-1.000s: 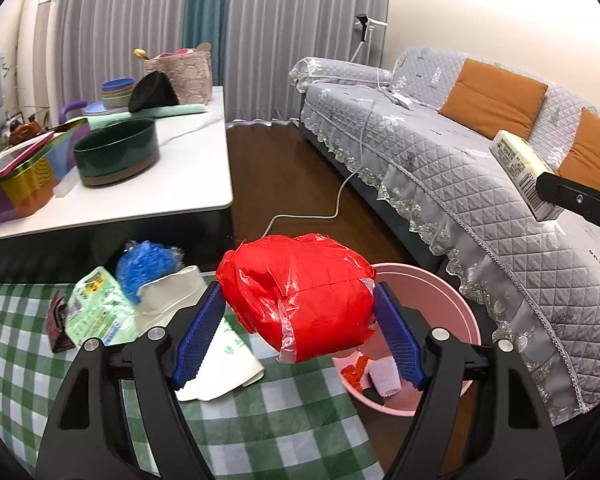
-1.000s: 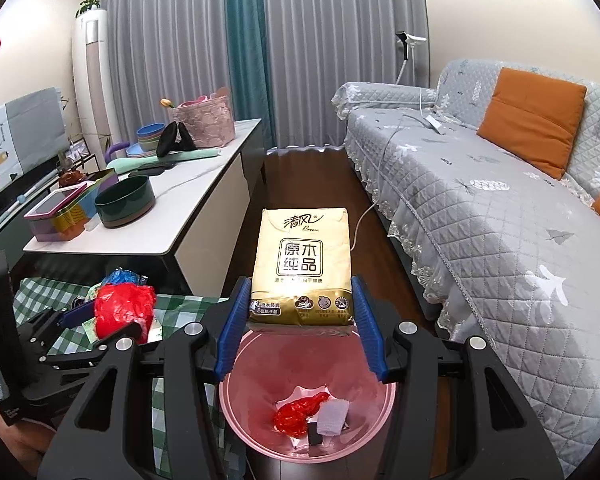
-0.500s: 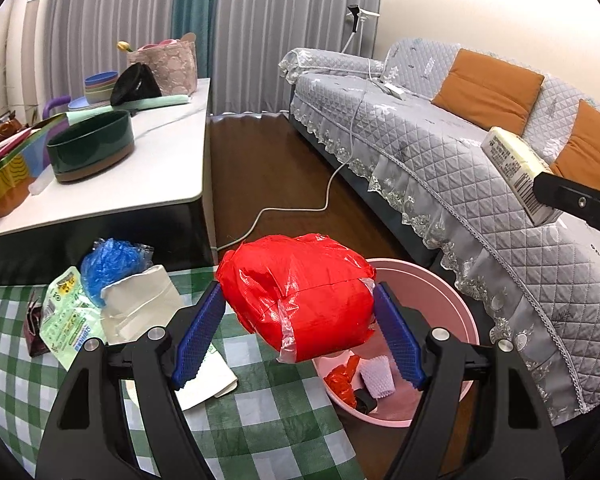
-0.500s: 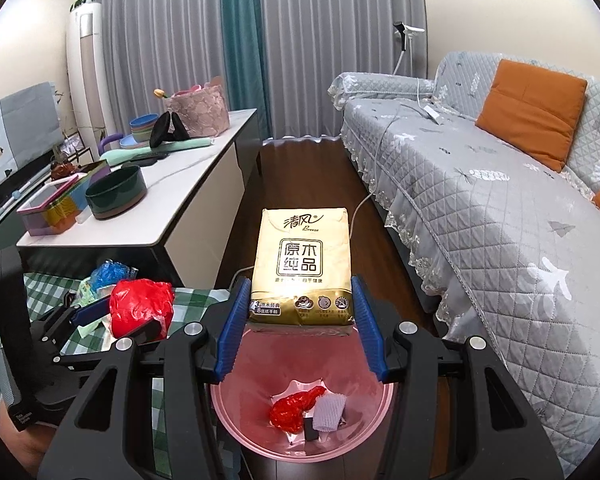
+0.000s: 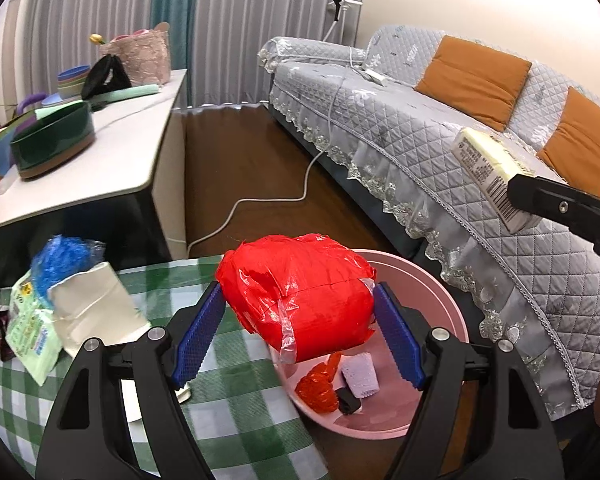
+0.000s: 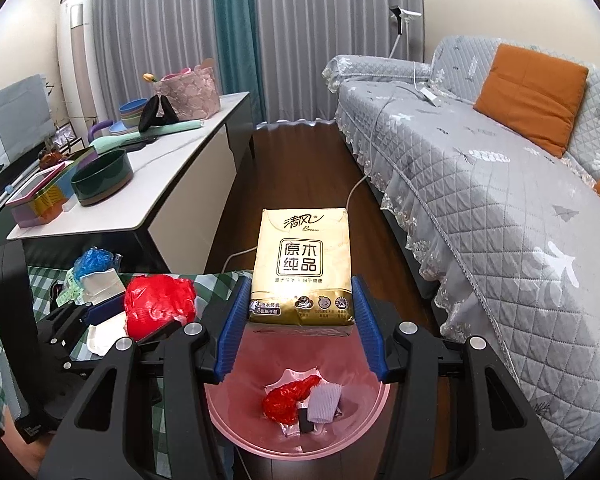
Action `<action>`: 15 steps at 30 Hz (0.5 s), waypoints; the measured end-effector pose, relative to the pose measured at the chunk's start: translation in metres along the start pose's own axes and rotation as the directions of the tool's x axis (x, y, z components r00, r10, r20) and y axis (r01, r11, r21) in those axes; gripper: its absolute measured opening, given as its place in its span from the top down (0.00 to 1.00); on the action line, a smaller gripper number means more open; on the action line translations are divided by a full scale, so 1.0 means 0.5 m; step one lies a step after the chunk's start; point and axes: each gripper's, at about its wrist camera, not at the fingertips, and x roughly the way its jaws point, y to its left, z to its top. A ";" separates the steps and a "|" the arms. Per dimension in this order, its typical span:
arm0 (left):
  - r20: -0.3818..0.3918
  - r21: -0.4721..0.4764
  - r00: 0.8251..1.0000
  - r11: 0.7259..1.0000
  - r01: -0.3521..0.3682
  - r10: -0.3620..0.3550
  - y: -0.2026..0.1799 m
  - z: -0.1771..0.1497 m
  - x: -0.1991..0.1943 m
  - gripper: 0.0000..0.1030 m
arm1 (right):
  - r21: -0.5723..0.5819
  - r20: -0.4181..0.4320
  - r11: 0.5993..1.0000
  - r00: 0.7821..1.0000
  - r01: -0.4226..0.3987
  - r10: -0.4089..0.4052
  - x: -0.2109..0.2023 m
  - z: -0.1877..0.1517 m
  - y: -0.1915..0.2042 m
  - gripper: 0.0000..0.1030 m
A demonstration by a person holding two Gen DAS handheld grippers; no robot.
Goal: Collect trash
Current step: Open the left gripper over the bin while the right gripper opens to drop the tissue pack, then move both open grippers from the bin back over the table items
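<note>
My left gripper [image 5: 298,340] is shut on a crumpled red plastic bag [image 5: 300,296] and holds it over the near rim of the pink bin [image 5: 448,300]. My right gripper [image 6: 302,330] is shut on a gold tissue pack [image 6: 304,268] and holds it above the pink bin [image 6: 228,424]. The bin holds a red wrapper [image 6: 286,398], a white foam sleeve [image 6: 324,400] and a small black piece. The tissue pack [image 5: 488,176] also shows at the right of the left wrist view, and the red bag [image 6: 158,306] at the left of the right wrist view.
A green checked tablecloth [image 5: 236,420] holds a blue bag [image 5: 60,260], a white carton [image 5: 92,308] and a green packet [image 5: 28,328]. A white side table [image 6: 172,176] with bowls stands behind. A grey sofa [image 6: 500,184] fills the right. A white cable [image 5: 260,200] lies on the wooden floor.
Both grippers have moved forward and to the right toward the bin. The red bag now overlaps the bin's rim. The tissue pack stays above the bin.
</note>
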 end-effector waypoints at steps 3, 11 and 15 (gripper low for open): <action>-0.017 0.003 1.000 1.000 0.022 -0.022 -0.013 0.002 0.015 0.28 | 0.022 -0.010 1.000 1.000 -0.009 0.009 0.008 -0.001 -0.010 0.49; -0.068 0.018 0.997 0.999 0.047 -0.046 -0.032 -0.013 0.036 0.27 | 0.029 -0.019 1.000 1.000 0.003 -0.003 0.019 -0.004 -0.013 0.32; -0.066 0.007 0.997 0.999 0.040 -0.040 -0.018 -0.019 0.024 0.27 | 0.042 -0.011 0.999 1.000 0.000 0.000 0.017 -0.001 -0.013 0.32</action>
